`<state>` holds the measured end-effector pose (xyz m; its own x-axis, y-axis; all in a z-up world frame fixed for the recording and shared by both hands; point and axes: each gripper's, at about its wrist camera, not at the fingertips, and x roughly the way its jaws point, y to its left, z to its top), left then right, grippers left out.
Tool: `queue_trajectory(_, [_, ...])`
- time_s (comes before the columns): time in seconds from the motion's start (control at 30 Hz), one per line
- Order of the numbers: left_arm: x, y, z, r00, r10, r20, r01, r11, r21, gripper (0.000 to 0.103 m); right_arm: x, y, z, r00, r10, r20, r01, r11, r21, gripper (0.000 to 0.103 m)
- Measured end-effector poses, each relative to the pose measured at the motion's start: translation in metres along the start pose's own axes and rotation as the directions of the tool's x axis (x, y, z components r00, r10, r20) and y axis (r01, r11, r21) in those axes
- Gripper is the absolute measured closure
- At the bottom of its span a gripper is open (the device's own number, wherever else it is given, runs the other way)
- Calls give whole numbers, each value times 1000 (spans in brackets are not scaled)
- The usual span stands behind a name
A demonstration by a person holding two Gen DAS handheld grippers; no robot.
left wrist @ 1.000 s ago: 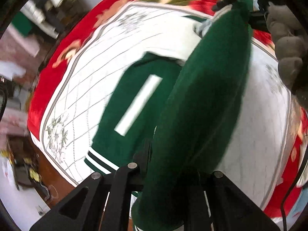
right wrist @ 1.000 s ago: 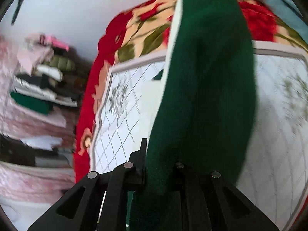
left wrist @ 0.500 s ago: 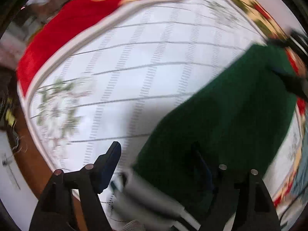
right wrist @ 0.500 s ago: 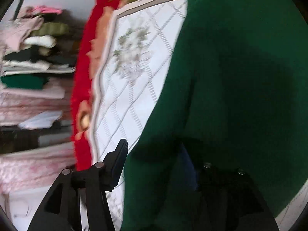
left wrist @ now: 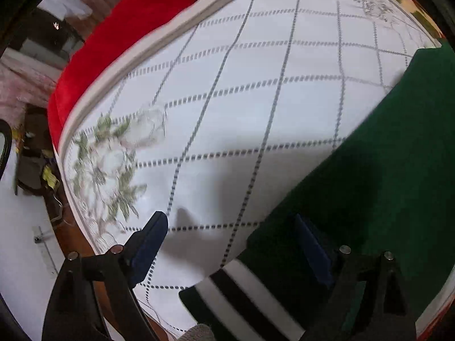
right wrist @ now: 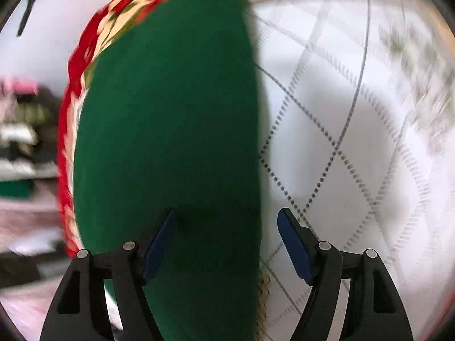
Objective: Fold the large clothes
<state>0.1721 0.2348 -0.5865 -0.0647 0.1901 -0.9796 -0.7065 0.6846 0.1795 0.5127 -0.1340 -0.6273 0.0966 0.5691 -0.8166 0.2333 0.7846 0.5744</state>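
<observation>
- Now my left tongs (left wrist: pixel 233 244) were opening, the green garment's (left wrist: pixel 384 176) striped cuff lying loose between the pads.
- Likewise my right tongs (right wrist: pixel 226 241) were opening over the garment, gripping nothing.
- It lay on the quilted bed (left wrist: pixel 256 85); one fold looked laid, further folds probably remained.

White quilted bedspread (left wrist: pixel 256 99) with grey diamond grid, floral print; red blanket (left wrist: pixel 113 42) beneath; blurred stacked clothes (right wrist: pixel 20 142) beyond.

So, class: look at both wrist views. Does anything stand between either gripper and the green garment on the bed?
Nothing visible does. The green garment lies directly under the left gripper and the right gripper, whose jaws are opening over it on the white quilt.
</observation>
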Motion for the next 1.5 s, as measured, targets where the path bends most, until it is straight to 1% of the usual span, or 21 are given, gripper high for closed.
queue_trajectory(0.07, [-11,-5,-2,999,25,26,-25,999,20,12,20,-17,7,983,183,-23,-181,982,58,27])
queue_trajectory(0.13, [-19,-10,-1,998,46,50,-48,998,40,12,30,-26,11,965,261,21,-262,961,85,28])
queue_trajectory(0.17, [-24,-12,1,996,57,68,-61,997,46,12,30,-25,10,959,278,50,-281,957,71,32])
queue_trajectory(0.23, [-41,-11,1,990,68,123,-74,996,43,12,27,-24,6,962,264,70,-267,962,50,70])
queue_trajectory(0.37, [-75,-21,0,983,54,177,-64,997,49,12,-5,-41,-14,946,298,131,-312,944,104,84])
queue_trajectory(0.53, [-106,-57,-15,979,-5,205,-23,991,131,12,-77,-85,-100,973,179,148,-206,959,194,85])
queue_trajectory(0.67, [-110,-90,-41,979,-41,200,-7,973,233,12,-117,-145,-178,996,35,76,-55,957,283,80])
queue_trajectory(0.77, [-104,-122,-57,984,-108,144,64,956,285,12,-111,-190,-217,998,-18,-58,35,950,311,66])
queue_trajectory(0.83, [-105,-145,-66,981,-145,126,98,943,319,12,-118,-207,-231,996,-36,-86,61,947,315,53])
queue_trajectory(0.9, [-110,-167,-72,976,-171,134,116,932,343,12,-138,-210,-232,992,-95,-87,115,957,265,51])
queue_trajectory(0.97, [-112,-194,-72,971,-187,148,120,919,376,12,-167,-203,-223,980,-195,-49,200,966,163,51])
queue_trajectory(1.03, [-102,-221,-65,973,-153,174,73,916,393,12,-187,-186,-209,973,-230,-3,229,971,75,54])
queue_trajectory(1.07, [-91,-231,-59,977,-124,171,47,916,397,12,-192,-175,-198,975,-224,14,223,975,19,59])
queue_trajectory(1.1, [-78,-239,-53,983,-95,155,27,919,394,12,-192,-161,-182,978,-209,20,210,977,-45,73])
queue_trajectory(1.13, [-59,-244,-47,990,-72,125,20,925,380,10,-191,-148,-165,975,-219,25,220,969,-108,74])
queue_trajectory(1.23, [-24,-238,-35,995,-92,22,81,949,306,0,-169,-104,-107,973,-226,41,229,938,-262,74])
queue_trajectory(1.27, [-21,-232,-33,993,-115,11,108,955,278,0,-157,-95,-84,964,-260,62,267,917,-295,74])
queue_trajectory(1.33, [-21,-225,-32,990,-138,10,130,953,272,0,-136,-98,-39,949,-310,61,314,901,-299,74])
queue_trajectory(1.37, [-21,-223,-33,991,-133,17,123,953,275,0,-117,-106,-19,933,-358,39,354,892,-281,75])
queue_trajectory(1.43, [-23,-218,-35,991,-134,26,122,954,272,0,-93,-139,7,913,-409,-3,397,888,-233,93])
queue_trajectory(1.5, [-23,-213,-33,991,-133,30,121,959,257,0,-79,-166,22,938,-340,-62,329,934,-140,95])
